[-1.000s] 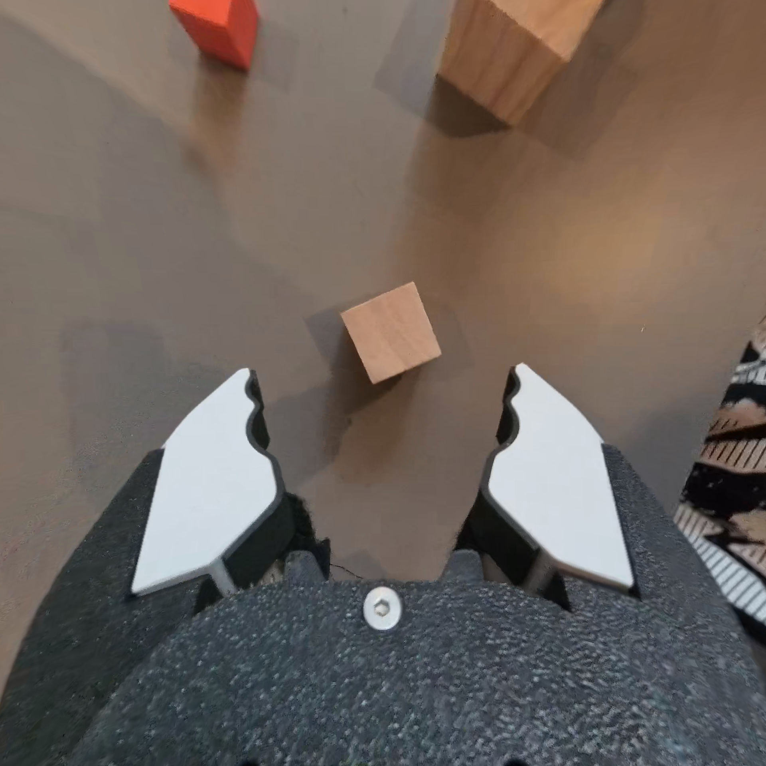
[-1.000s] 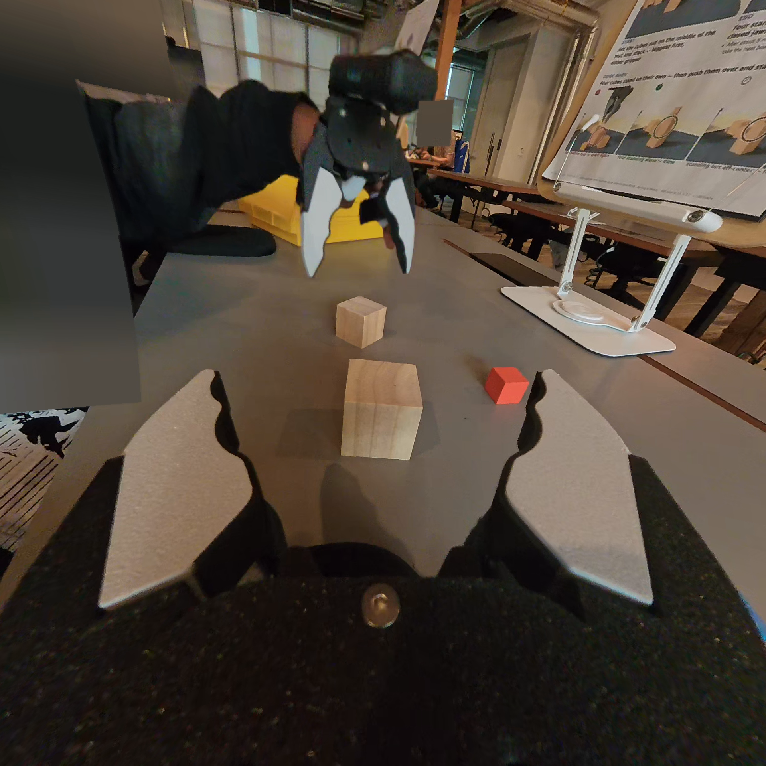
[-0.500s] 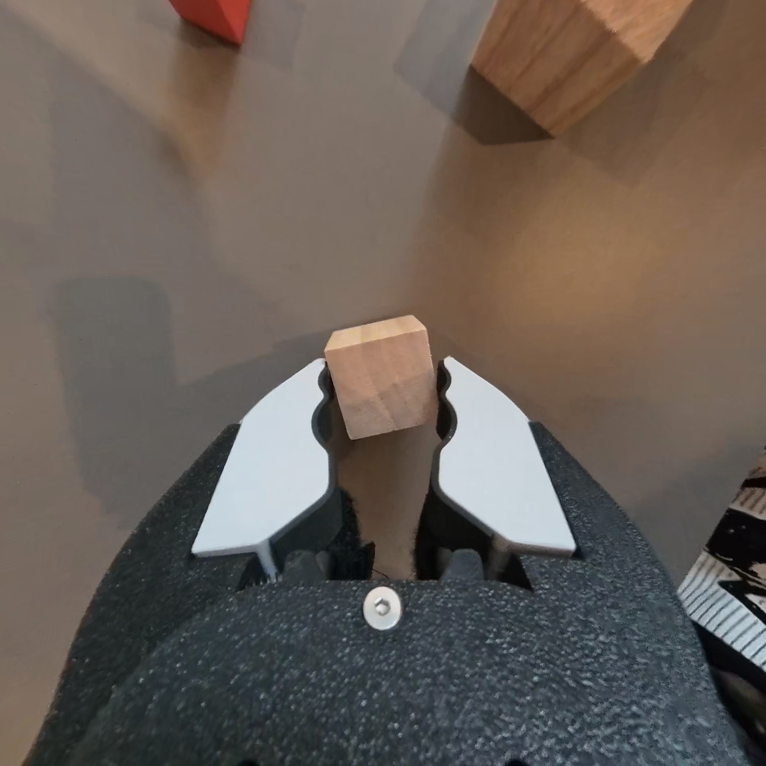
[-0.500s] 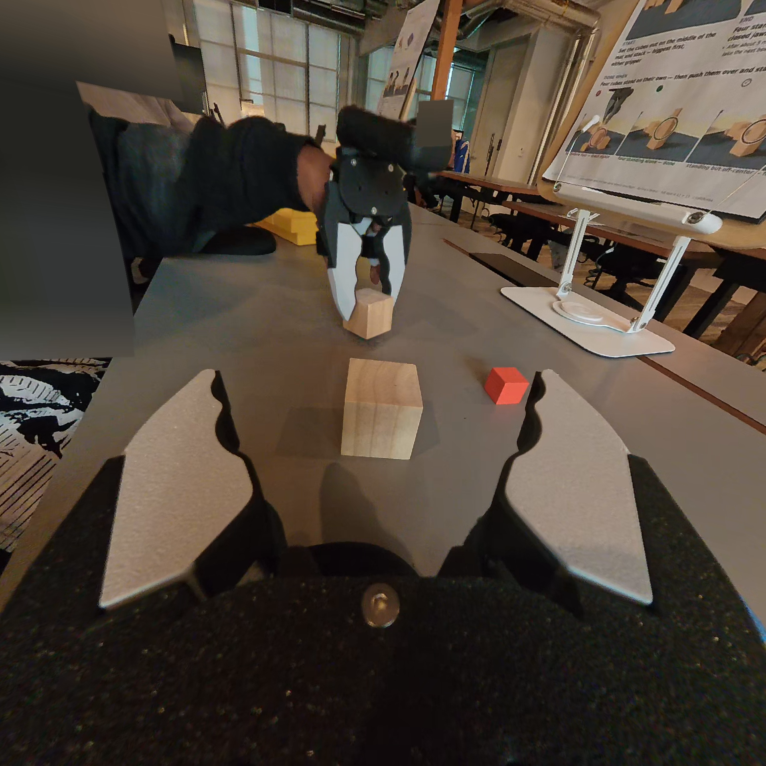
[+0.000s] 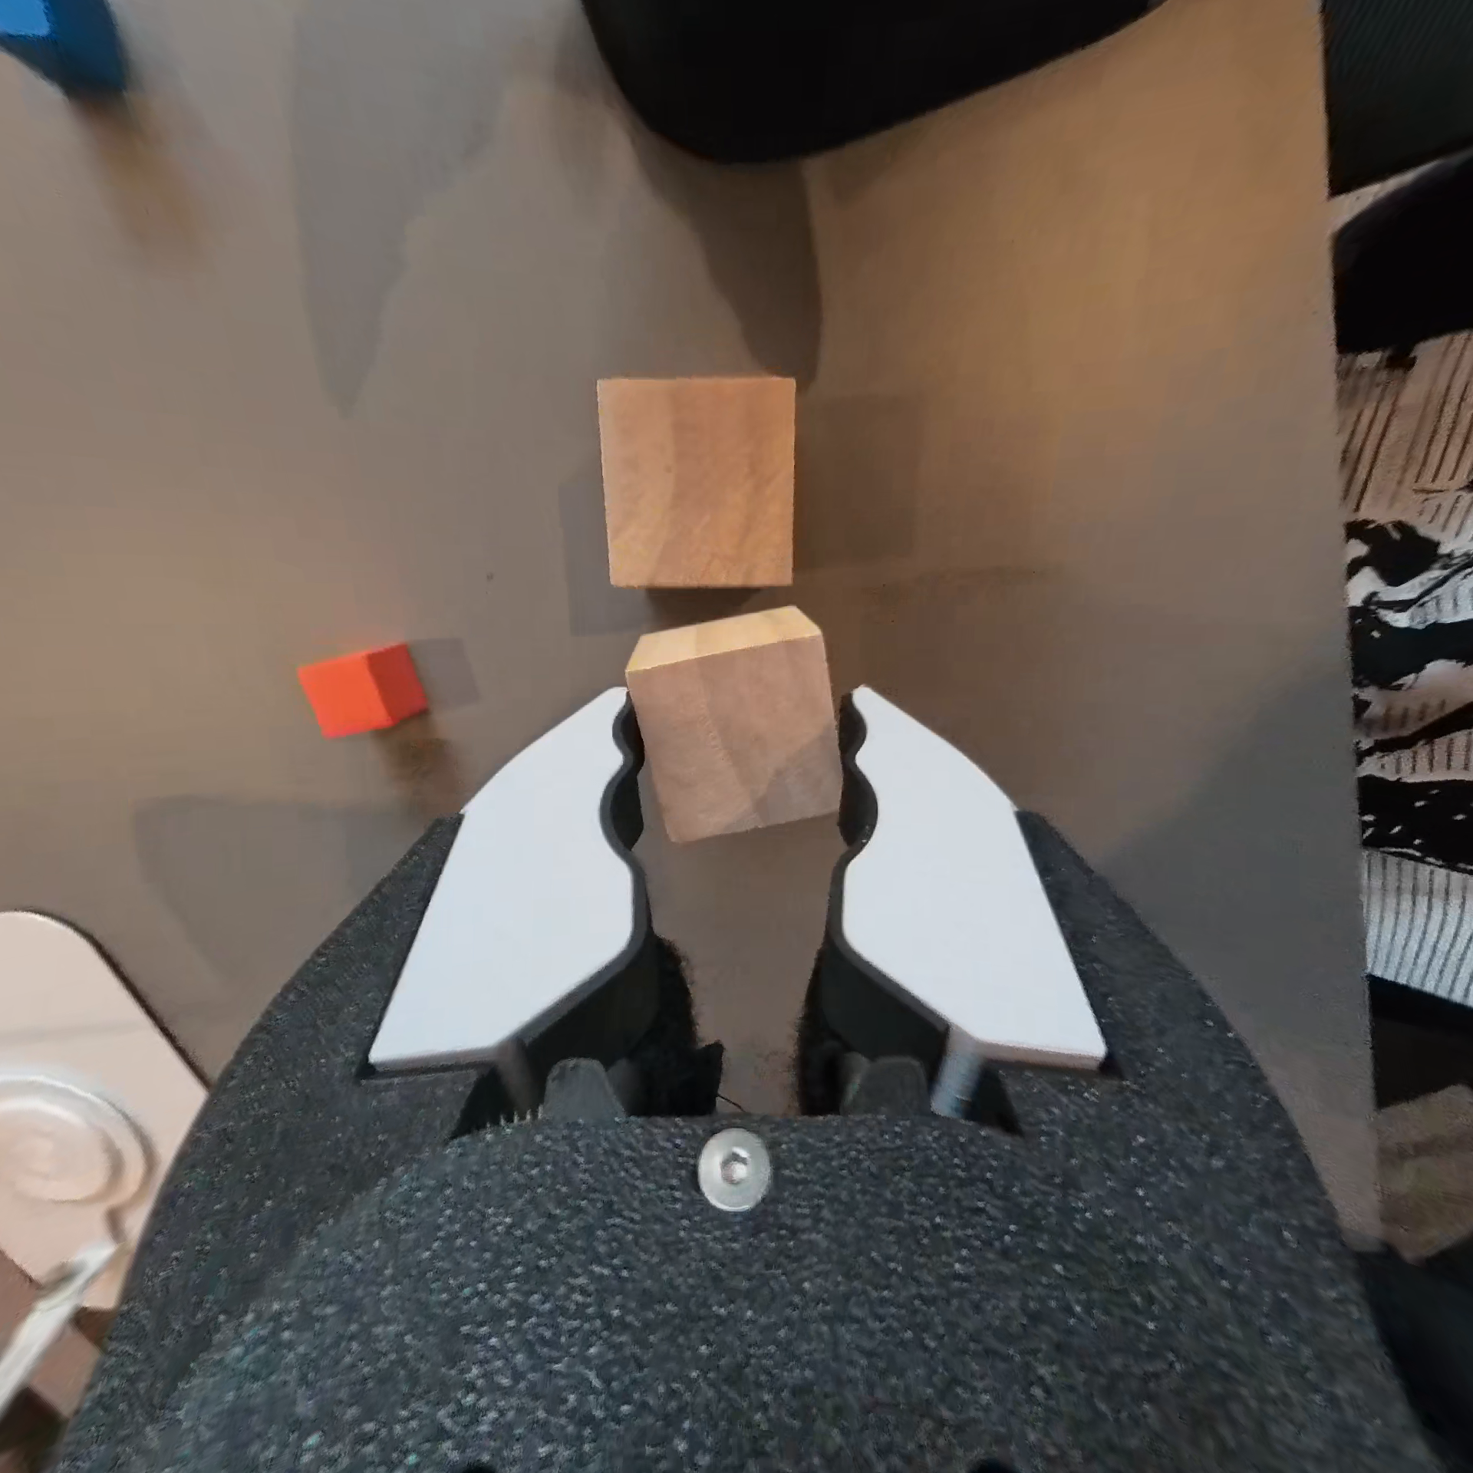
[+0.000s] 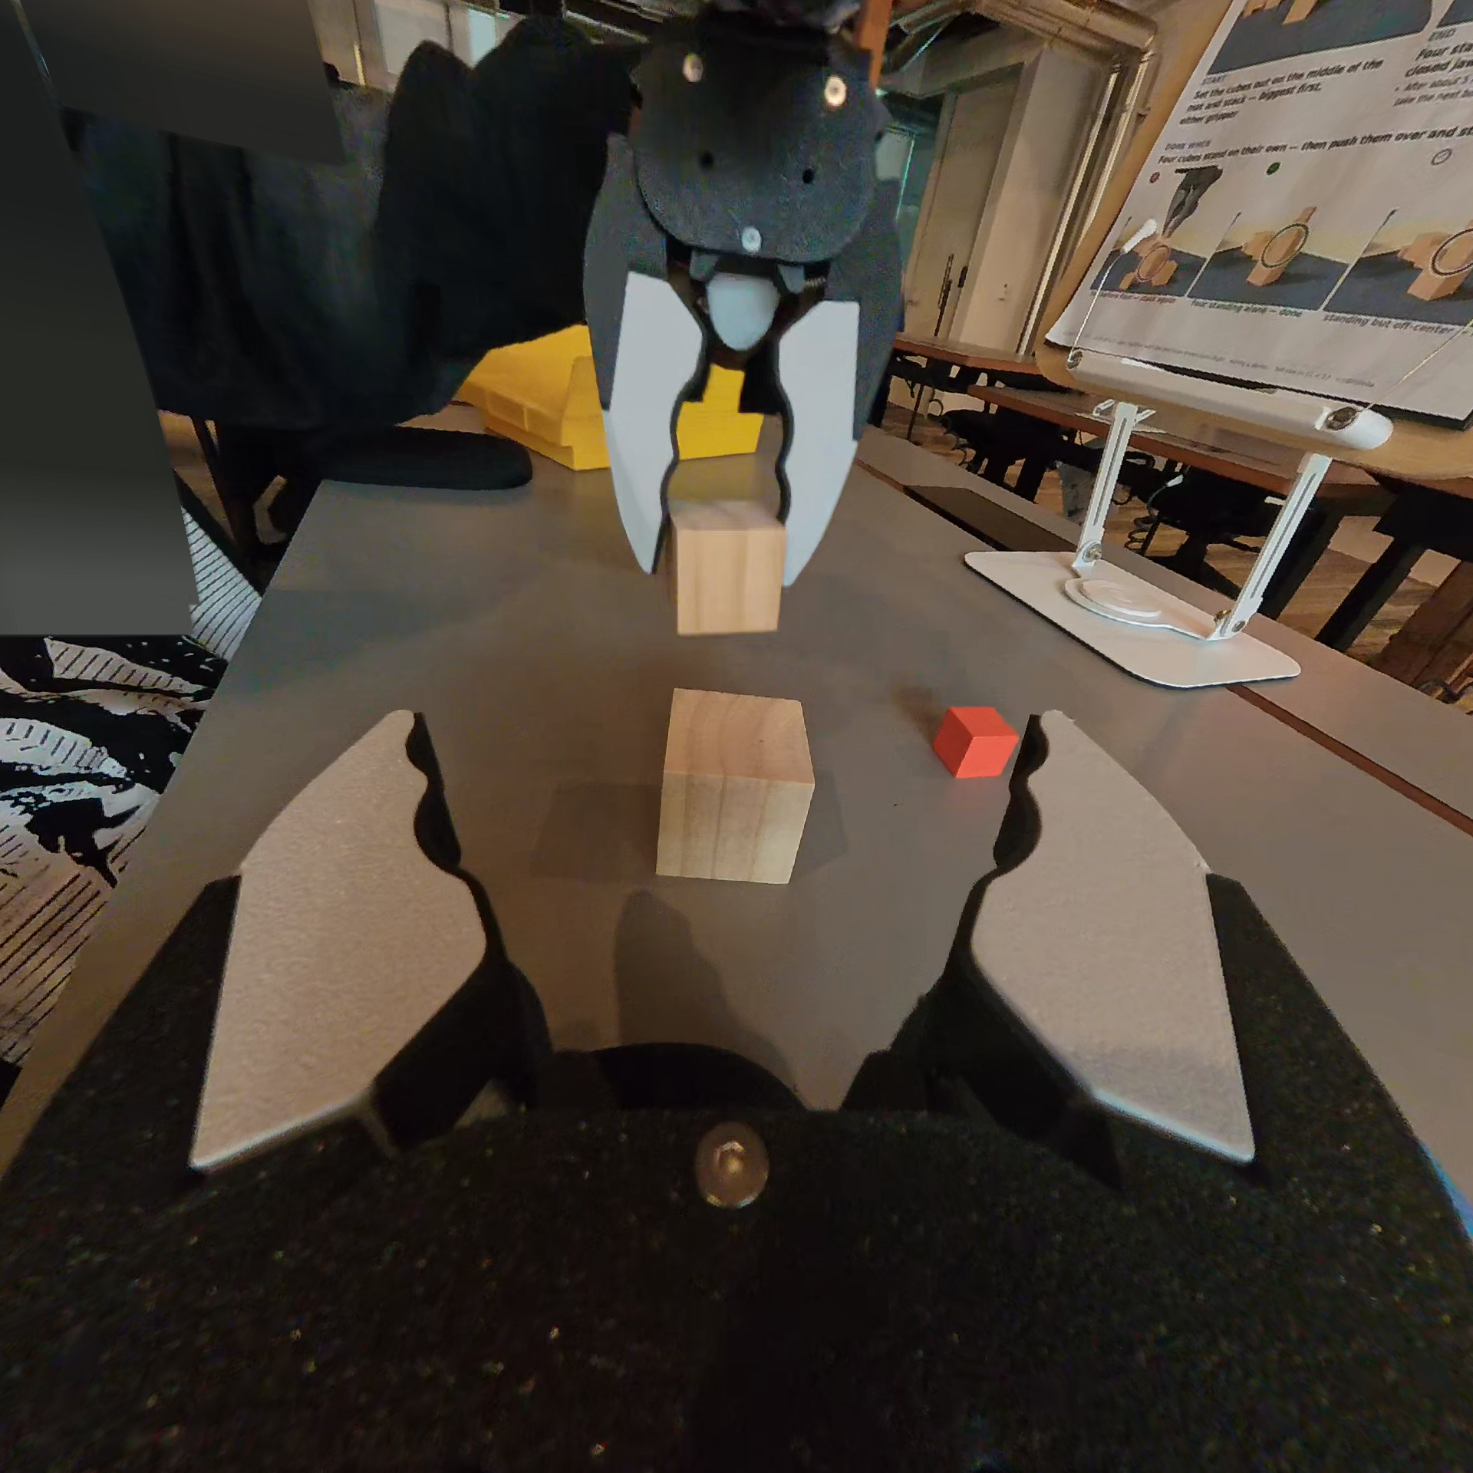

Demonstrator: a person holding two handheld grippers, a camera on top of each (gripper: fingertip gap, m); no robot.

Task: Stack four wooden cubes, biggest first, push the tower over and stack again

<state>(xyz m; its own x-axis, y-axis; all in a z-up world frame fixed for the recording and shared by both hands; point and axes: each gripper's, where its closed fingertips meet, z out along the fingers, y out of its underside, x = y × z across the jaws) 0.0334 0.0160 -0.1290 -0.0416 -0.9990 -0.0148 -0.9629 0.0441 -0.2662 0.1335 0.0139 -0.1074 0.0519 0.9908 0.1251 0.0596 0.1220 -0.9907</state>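
My left gripper [image 5: 737,701] is shut on a medium wooden cube [image 5: 737,733] and holds it in the air, above and a little behind the big wooden cube [image 5: 697,482]. The right wrist view shows this left gripper [image 6: 725,550] with the medium cube [image 6: 727,570] hanging over the big cube [image 6: 733,789], which stands on the grey table [image 6: 478,638]. A small red cube [image 6: 974,741] lies right of the big cube; it also shows in the left wrist view [image 5: 363,689]. A blue cube [image 5: 64,40] sits at the top left, blurred. My right gripper [image 6: 721,797] is open and empty, low, in front of the big cube.
A white stand [image 6: 1140,614] holding an instruction board [image 6: 1315,199] stands at the right; its base shows in the left wrist view [image 5: 72,1060]. Yellow bins [image 6: 558,406] sit at the far end. The table's left edge [image 6: 207,685] drops to a patterned floor. A person's dark sleeve [image 6: 478,199] is behind the left gripper.
My left gripper came down, shut on the medium wooden cube and lifted it off the table toward the big cube. My right gripper has stayed still and open.
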